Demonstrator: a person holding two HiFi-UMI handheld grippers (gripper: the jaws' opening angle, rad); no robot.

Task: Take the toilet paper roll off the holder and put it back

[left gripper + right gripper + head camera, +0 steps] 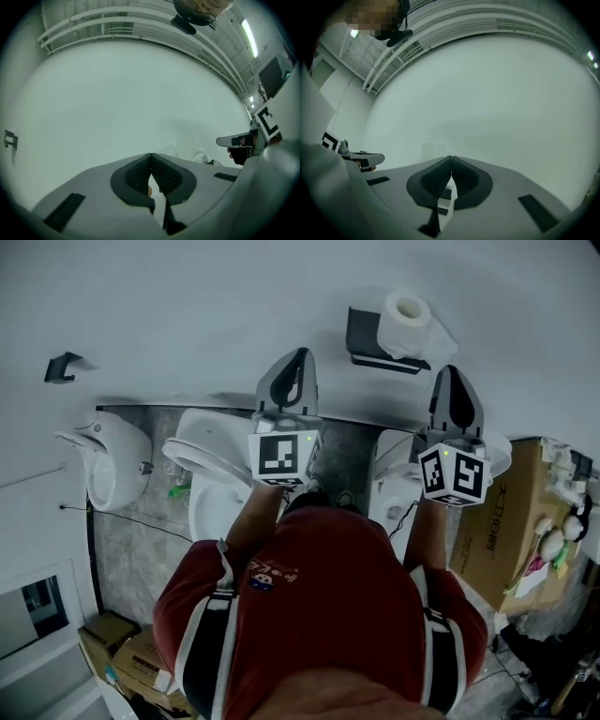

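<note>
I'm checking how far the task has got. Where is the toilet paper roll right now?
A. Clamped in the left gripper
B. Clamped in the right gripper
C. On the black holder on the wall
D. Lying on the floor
C: the toilet paper roll sits on the black holder on the wall, while the left gripper and right gripper are both shut on nothing.

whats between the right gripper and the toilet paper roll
Only bare wall. In the head view the right gripper sits just below and right of the toilet paper roll on its holder.
</note>
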